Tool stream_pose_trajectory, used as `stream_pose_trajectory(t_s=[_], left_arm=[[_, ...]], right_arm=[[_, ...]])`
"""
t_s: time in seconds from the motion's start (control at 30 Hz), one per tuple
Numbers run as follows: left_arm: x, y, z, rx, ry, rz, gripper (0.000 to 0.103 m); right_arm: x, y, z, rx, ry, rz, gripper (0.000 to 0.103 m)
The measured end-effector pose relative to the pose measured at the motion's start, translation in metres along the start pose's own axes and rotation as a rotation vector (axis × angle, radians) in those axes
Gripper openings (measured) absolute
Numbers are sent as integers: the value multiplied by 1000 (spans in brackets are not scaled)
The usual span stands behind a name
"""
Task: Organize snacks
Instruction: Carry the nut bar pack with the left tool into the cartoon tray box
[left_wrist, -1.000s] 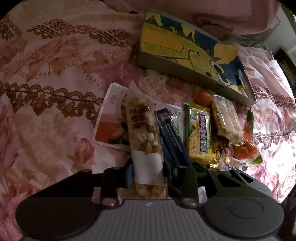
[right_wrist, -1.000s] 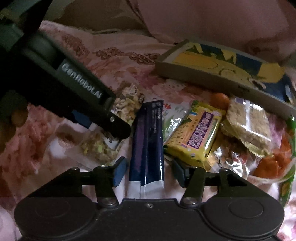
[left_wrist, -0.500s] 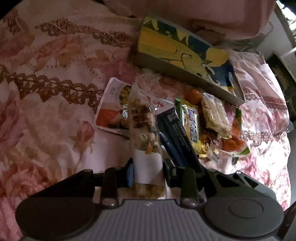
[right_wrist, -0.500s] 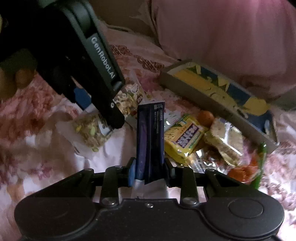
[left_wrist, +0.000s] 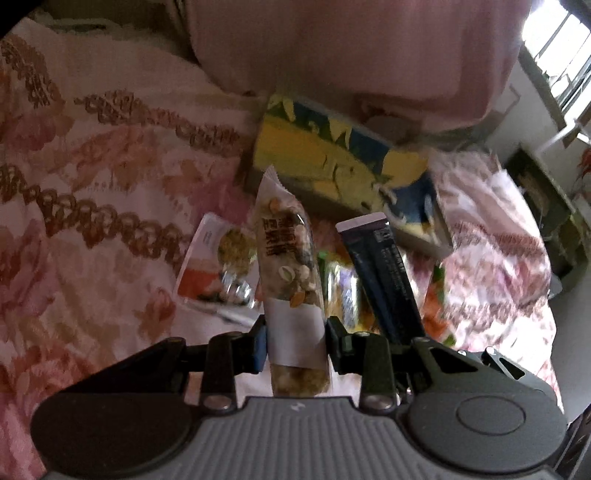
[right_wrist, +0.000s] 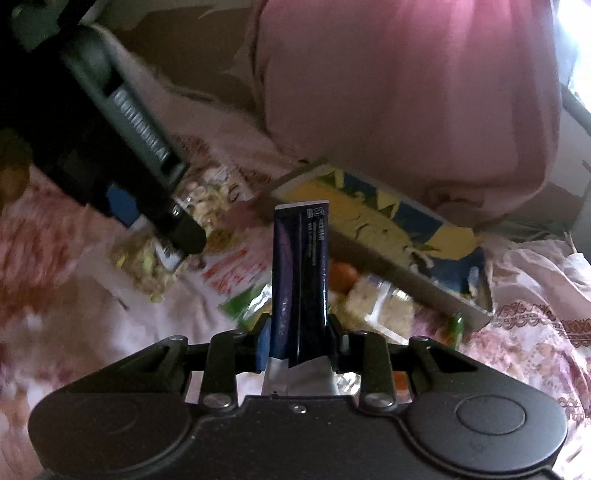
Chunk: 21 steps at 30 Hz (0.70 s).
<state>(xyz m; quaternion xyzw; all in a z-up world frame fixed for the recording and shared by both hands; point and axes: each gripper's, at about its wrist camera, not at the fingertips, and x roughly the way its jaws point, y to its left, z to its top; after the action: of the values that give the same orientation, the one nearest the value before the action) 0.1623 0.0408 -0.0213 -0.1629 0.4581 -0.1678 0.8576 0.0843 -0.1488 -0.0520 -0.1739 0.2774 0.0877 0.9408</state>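
My left gripper (left_wrist: 295, 339) is shut on a clear packet of mixed nuts (left_wrist: 288, 258), which stands upright between the pads, lifted off the bed. My right gripper (right_wrist: 299, 339) is shut on a long dark blue packet (right_wrist: 299, 266), also held upright above the bed. That blue packet (left_wrist: 380, 273) shows just right of the nuts in the left wrist view. In the right wrist view the left gripper (right_wrist: 162, 229) hangs at upper left with the nut packet (right_wrist: 147, 266). A shallow yellow and blue box (left_wrist: 332, 162) lies open on the bed beyond both packets.
A pile of snacks lies under the grippers: a white and orange pouch (left_wrist: 214, 266), a yellow-green bar (left_wrist: 343, 291), a small orange (right_wrist: 341, 277), a rice cracker pack (right_wrist: 384, 302). A pink pillow (right_wrist: 406, 92) rises behind the box (right_wrist: 369, 221). The floral bedspread (left_wrist: 92, 221) stretches left.
The right gripper closed on the dark blue packet and lifted it off the bed. The left gripper rose with the nut packet. Both views now tilt up toward the box and pillow.
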Motion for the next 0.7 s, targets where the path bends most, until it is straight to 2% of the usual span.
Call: stream_pose_trajectory(t_s=[0.17,0.37,0.57,0.7], left_arm=[[-2,-16,25,-12,-80,12,36],[11,-45,69,54,-163,26,36],[58,-68,112,60,-178,19,36],[105,-84,134,57,-166,11,36]], right_arm=[[-1,-21,24,-57,-77,-20,32],[18,-60,50,-90,-159,-66,32],[57,-108,59,-4,-170,-101,32],[91,-141,60,146,-132,-102,32]])
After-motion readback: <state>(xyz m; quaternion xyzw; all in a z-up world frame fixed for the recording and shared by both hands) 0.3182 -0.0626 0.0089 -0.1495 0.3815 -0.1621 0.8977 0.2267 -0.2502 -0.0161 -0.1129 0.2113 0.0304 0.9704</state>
